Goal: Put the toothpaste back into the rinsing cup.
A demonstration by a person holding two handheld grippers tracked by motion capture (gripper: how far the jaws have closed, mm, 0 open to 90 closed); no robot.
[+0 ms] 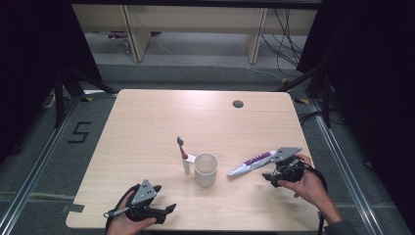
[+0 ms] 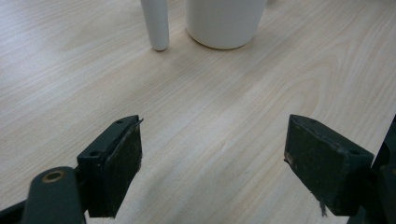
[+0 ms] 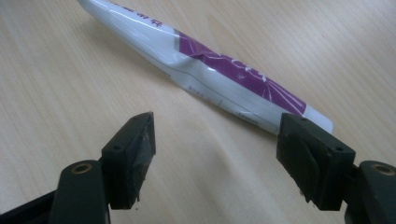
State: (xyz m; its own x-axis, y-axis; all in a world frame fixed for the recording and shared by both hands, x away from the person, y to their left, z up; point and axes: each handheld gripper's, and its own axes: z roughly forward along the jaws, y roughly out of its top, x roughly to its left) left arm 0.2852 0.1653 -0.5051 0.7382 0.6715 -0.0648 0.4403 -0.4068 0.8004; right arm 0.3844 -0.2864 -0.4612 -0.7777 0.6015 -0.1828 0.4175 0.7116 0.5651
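Right hand-held gripper [image 3: 215, 154] released, jaws spread just beside toothpaste tube [image 3: 210, 70] lying flat on surface [image 1: 147, 127]. Left hand-held gripper [image 2: 212, 168] released too, near white cup [image 2: 224, 21].

Both hands rest low, each tool's jaws parted wide: left tool [image 1: 169, 209], right tool [image 1: 267, 177].

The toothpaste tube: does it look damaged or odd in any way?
Yes, slightly. The toothpaste tube lying on the table is dented and creased around its middle, as if squeezed. Nothing is spilled, and the open right tool is not touching it.
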